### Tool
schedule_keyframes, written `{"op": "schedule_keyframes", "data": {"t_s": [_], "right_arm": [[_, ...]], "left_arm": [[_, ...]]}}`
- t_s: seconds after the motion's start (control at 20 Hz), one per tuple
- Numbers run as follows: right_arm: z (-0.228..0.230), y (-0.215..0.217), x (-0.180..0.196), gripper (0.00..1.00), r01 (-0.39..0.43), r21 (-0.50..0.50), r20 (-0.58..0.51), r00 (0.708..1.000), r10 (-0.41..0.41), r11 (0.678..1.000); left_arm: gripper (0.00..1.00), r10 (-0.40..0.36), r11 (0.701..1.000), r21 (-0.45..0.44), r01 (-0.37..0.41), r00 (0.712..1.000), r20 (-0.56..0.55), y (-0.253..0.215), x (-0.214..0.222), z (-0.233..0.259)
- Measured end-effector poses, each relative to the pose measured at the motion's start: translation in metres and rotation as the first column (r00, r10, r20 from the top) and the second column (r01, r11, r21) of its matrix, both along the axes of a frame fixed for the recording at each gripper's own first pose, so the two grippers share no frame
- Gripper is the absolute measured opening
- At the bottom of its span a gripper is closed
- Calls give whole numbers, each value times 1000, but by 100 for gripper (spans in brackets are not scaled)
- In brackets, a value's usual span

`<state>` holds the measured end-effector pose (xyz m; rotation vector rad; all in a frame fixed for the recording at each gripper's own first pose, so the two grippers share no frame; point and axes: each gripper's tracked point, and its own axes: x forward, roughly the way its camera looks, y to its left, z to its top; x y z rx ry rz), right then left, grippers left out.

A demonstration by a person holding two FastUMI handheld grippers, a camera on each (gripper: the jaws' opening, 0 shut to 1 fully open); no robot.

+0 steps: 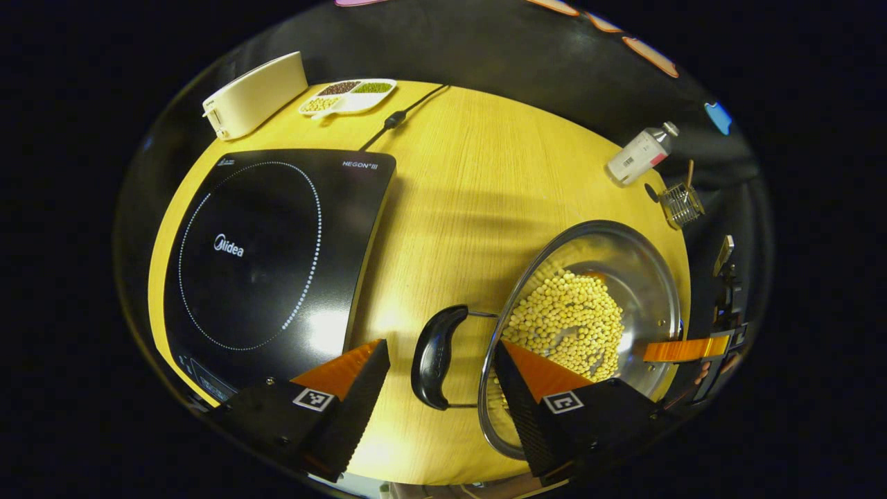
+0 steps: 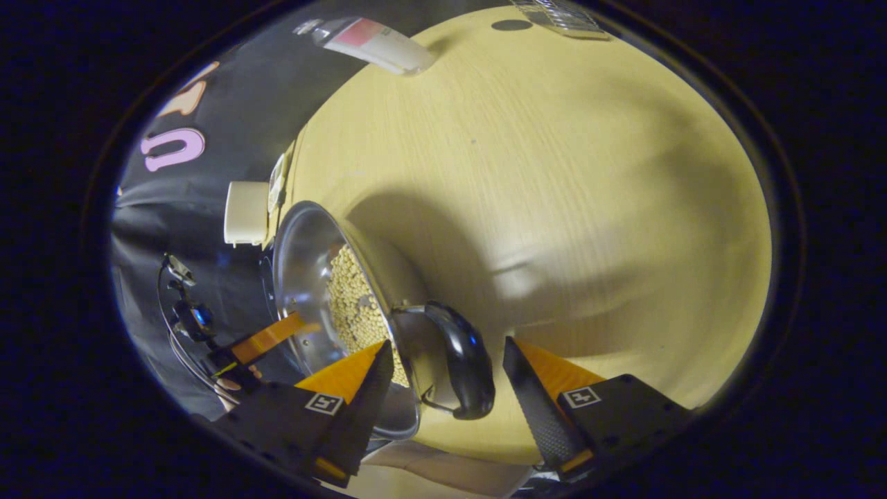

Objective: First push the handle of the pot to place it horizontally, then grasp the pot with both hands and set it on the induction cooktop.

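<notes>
A steel pot (image 1: 644,277) holding soybeans (image 1: 568,319) stands on the wooden table, right of the black induction cooktop (image 1: 263,256). In the left gripper view, one black side handle (image 1: 436,357) lies between the fingers of my left gripper (image 1: 438,350), which is open; its right finger overlaps the pot's rim. At the pot's far side the right gripper (image 1: 686,350) reaches in. In the right gripper view, the pot (image 2: 305,263) sits at the left and its other black handle (image 2: 461,360) lies inside my open right gripper (image 2: 447,346). The left gripper (image 2: 267,337) shows beyond the pot.
At the table's back are a white appliance (image 1: 253,93), a divided dish of grains (image 1: 350,95) and the cooktop's cord (image 1: 402,118). A bottle (image 1: 641,154) and a small wire basket (image 1: 681,204) stand behind the pot. Bare tabletop (image 1: 471,194) lies between cooktop and pot.
</notes>
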<state>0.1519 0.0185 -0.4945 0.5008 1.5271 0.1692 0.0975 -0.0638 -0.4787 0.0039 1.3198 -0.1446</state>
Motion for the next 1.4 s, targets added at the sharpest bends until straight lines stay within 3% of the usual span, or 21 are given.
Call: {"op": "schedule_keyframes", "data": {"t_s": [0.05,0.1,0.15,0.3,0.35,0.4,0.5,0.65,0.75,1.1,1.15,1.2,1.4], "right_arm": [[-2,1,1,87,4,2,-5,1000,-4,1000],[-4,1,1,97,3,2,-9,1000,-3,1000],[-6,0,1,77,2,0,-13,1000,-2,1000],[-9,0,2,62,11,12,-22,1000,-10,1000],[-6,4,4,63,24,32,-20,1000,-24,999],[-8,3,5,57,18,19,-15,1000,-17,1000],[-9,2,7,49,15,-6,1,1000,-15,1000],[-9,-1,9,49,34,-30,-12,999,-34,999],[-10,-4,9,54,38,-58,-13,999,-39,998],[0,-17,3,54,39,-154,51,998,-32,987],[3,-20,2,60,37,-166,64,998,-27,985],[6,-22,-1,50,38,-171,77,997,-25,985],[15,-23,-4,50,49,-186,127,992,-25,981]], "left_arm": [[93,2,1000,6,-2,1000,-7,-1,1,-4],[93,1,1000,7,-1,1000,-14,-2,2,-7],[91,-1,1000,6,2,1000,-24,-4,2,-10],[84,-10,1000,1,10,999,-54,-10,0,-17],[78,-11,1000,14,12,998,-64,-8,-1,-18],[80,-14,1000,22,16,997,-71,-7,-2,-19],[73,20,1000,15,-18,995,-102,-7,-5,-19],[70,67,998,-11,-69,988,-137,-9,-12,-15],[68,45,999,5,-45,991,-124,-9,-13,-12],[67,-57,996,65,63,995,-87,-16,-16,-3],[65,-67,995,66,73,994,-83,-17,-18,-1],[67,-75,995,63,80,994,-81,-18,-21,1],[67,-87,995,48,90,994,-65,-20,-28,10]]}}
